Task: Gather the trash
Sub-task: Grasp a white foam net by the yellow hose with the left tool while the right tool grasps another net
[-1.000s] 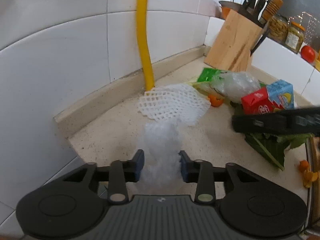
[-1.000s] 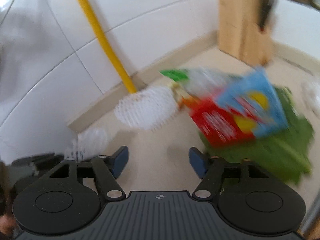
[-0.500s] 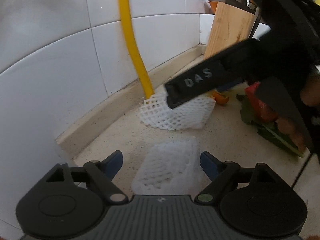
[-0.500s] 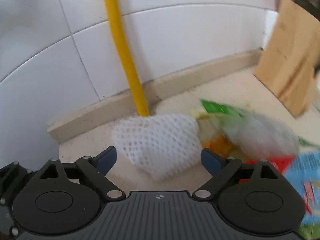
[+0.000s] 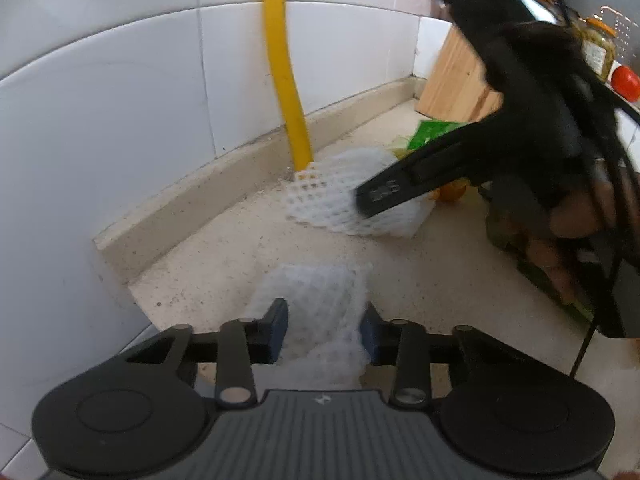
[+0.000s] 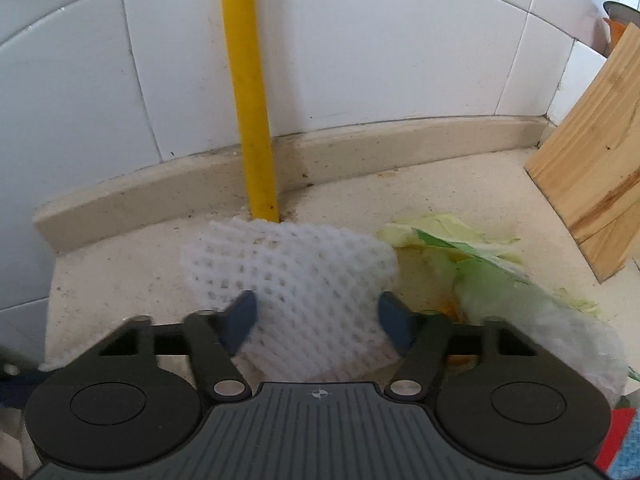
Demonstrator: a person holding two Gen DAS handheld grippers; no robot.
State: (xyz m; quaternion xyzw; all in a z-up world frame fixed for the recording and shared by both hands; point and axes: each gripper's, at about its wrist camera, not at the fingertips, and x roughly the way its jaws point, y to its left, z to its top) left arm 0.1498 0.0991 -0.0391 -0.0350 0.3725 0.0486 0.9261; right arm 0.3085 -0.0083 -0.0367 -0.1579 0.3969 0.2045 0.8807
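Note:
Two white foam fruit nets lie on the beige counter by the tiled wall. The nearer net (image 5: 320,292) sits between the blue pads of my left gripper (image 5: 323,332); its jaws are closing and the pads press its sides. The farther net (image 6: 304,268) lies at the foot of a yellow pipe (image 6: 252,120). My right gripper (image 6: 317,320) is closing on this net, its pads touching both edges. In the left wrist view the farther net (image 5: 320,196) is partly covered by one of the right gripper's black fingers (image 5: 384,196), held by a person's hand (image 5: 576,216).
Lettuce leaves and a clear plastic bag (image 6: 480,264) lie right of the farther net, with a red and blue carton (image 6: 624,440) at the corner. A wooden knife block (image 6: 592,184) stands at the back right. Orange peel (image 5: 452,192), a jar (image 5: 598,50) and a tomato (image 5: 626,82) are farther right.
The left jaws opened, dropped the near net onto the counter, then closed on it again. The right gripper swung left from the carton to the far net and narrowed its jaws around it.

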